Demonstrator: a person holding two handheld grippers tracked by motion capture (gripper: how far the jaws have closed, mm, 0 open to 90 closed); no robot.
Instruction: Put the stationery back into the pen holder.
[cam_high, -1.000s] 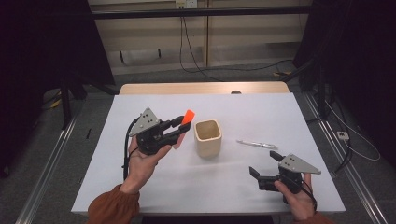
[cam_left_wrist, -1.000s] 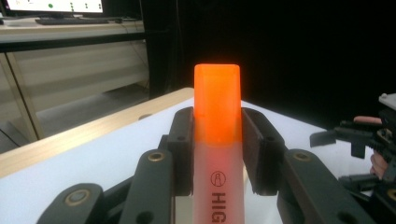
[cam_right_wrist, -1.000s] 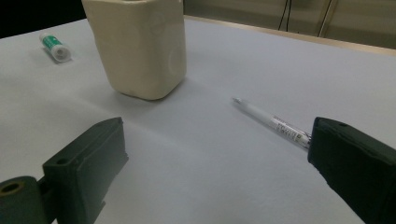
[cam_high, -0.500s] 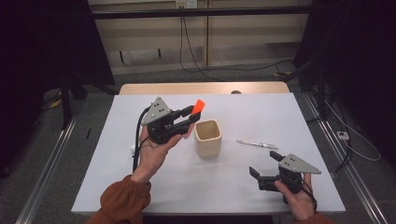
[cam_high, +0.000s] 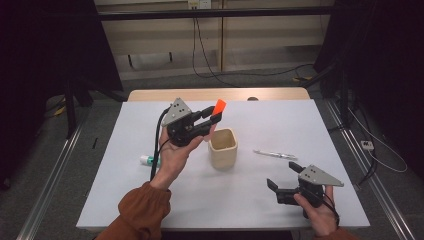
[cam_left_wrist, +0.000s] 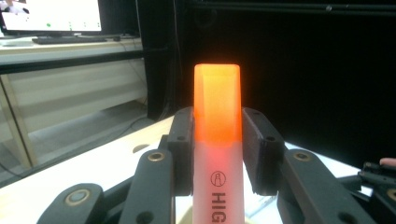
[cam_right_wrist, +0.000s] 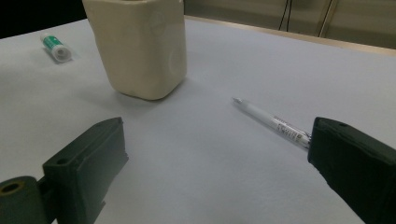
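Cream cup (cam_high: 222, 148) btwn pen (cam_high: 274, 154), tube (cam_high: 148, 160)

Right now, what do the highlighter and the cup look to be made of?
Highlighter: likely plastic, with a translucent orange cap that glows and a pale matte barrel with printed letters. Cup: cream, matte, softly rounded corners with slightly uneven walls; could be plastic, silicone or ceramic.
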